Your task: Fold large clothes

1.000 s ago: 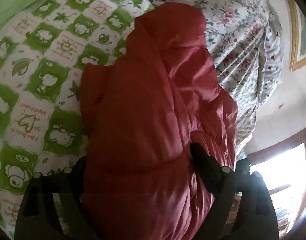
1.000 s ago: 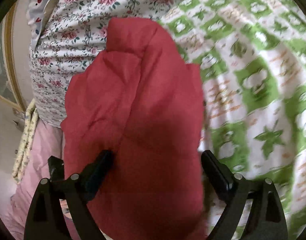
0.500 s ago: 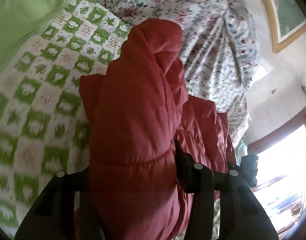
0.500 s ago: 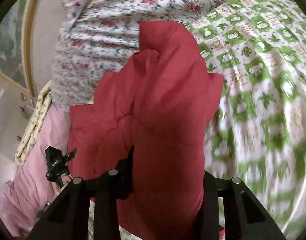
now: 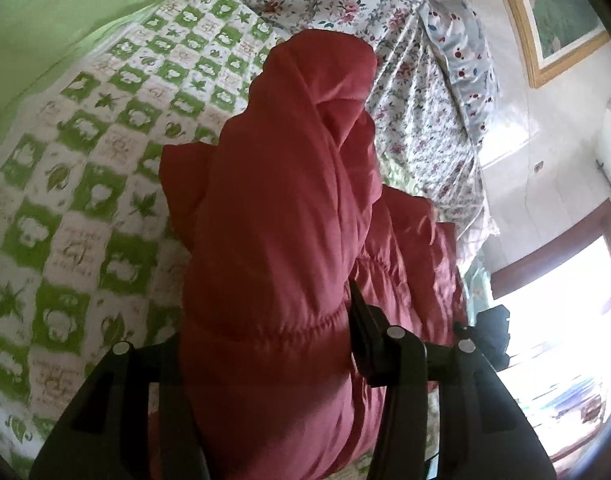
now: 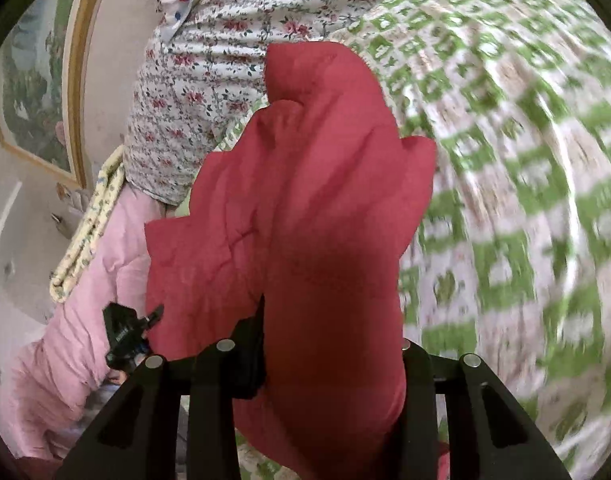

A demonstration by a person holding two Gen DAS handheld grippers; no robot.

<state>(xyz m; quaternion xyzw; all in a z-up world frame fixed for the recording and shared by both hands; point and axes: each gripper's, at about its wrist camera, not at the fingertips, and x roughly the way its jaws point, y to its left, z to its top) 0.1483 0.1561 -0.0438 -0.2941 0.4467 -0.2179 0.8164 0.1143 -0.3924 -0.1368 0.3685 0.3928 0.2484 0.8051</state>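
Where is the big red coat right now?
The red coat fills the middle of both wrist views, pinched by the left gripper and right gripper, over the green checked quilt.

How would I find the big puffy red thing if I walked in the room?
Look at the bed with the green-and-white checked quilt. The puffy red padded jacket lies bunched on it, below the flowery pink-and-white bedding. It is the only plain red thing, and both black claws pinch it.

The puffy red padded jacket [image 5: 273,216] shows a faint sheen, soft stitched cloth, creased matt in the right view; the green-and-white patterned quilt [image 5: 89,184] looks matt cotton; the black matt plastic left gripper [image 5: 265,356] carries shiny metal rivets.
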